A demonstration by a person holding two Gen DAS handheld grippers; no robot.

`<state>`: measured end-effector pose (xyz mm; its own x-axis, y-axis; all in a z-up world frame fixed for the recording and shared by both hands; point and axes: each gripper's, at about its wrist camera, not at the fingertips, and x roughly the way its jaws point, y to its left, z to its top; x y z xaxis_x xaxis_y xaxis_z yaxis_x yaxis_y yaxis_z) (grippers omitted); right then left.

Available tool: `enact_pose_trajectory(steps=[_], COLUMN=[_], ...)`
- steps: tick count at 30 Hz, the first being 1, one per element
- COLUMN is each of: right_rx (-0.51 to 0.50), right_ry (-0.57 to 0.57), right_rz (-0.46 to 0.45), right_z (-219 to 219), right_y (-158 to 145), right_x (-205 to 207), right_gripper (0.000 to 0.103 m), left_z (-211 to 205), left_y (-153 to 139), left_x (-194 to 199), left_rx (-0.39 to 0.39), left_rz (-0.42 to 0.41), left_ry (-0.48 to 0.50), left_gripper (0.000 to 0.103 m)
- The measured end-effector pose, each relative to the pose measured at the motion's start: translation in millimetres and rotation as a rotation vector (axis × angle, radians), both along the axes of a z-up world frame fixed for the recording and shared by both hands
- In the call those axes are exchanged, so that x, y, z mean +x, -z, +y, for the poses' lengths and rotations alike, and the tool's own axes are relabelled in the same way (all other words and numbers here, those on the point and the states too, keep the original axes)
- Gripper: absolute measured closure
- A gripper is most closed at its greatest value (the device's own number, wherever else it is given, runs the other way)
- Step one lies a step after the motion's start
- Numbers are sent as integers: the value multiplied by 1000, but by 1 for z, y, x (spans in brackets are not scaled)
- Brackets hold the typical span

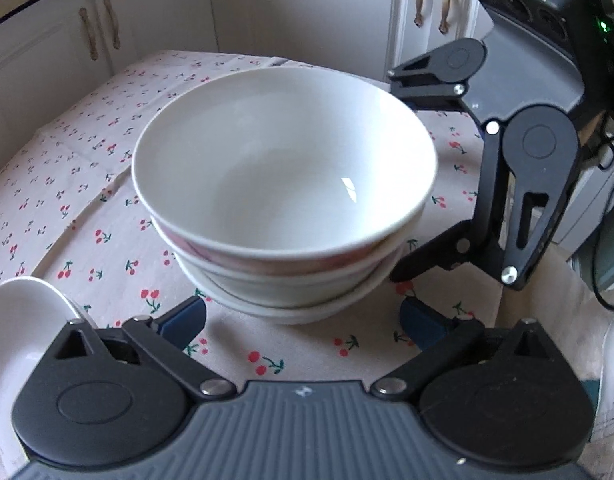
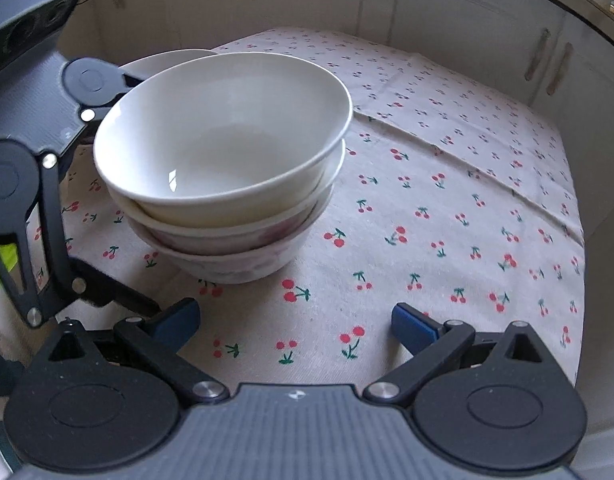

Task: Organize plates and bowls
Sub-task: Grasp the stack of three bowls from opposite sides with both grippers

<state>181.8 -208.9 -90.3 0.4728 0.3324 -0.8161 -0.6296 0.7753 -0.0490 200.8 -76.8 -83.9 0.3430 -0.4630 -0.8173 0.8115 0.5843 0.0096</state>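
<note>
White bowls (image 1: 283, 184) are stacked on the cherry-print tablecloth (image 2: 447, 208). The left gripper (image 1: 303, 320) and right gripper (image 2: 295, 320) are held spread apart beside the stack, nothing clamped.

Both grippers same build: left gripper (image 1: 303, 320) and right gripper (image 2: 295, 320) have black linkage arms, silver pivot screws, blue finger pads (image 2: 413, 326), ribbed grey body. Green LED (image 1: 603, 26) and black cables on the right unit's housing.
</note>
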Motion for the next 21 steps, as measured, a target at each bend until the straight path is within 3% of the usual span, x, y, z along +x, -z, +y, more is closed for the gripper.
enact_pose_trajectory(steps=[2, 9, 14, 17, 21], right_rx=[-7, 3, 15, 29, 40], right_ry=[-53, -282, -405, -431, -447], right_rz=[-10, -46, -21, -10, 16], right_z=[1, 8, 15, 15, 15], right_y=[-2, -17, -25, -28, -29], right_x=[3, 16, 23, 25, 29], right_gripper=[0, 1, 13, 14, 17], left_z=[2, 8, 11, 13, 16], left_y=[-3, -9, -10, -11, -11], left_x=[2, 18, 28, 27, 34], left_rx=[-8, -18, -48, -67, -79], left_rz=[2, 14, 39, 56, 77], left_ry=[15, 76, 135, 173, 200], left_gripper=[6, 6, 14, 20, 20])
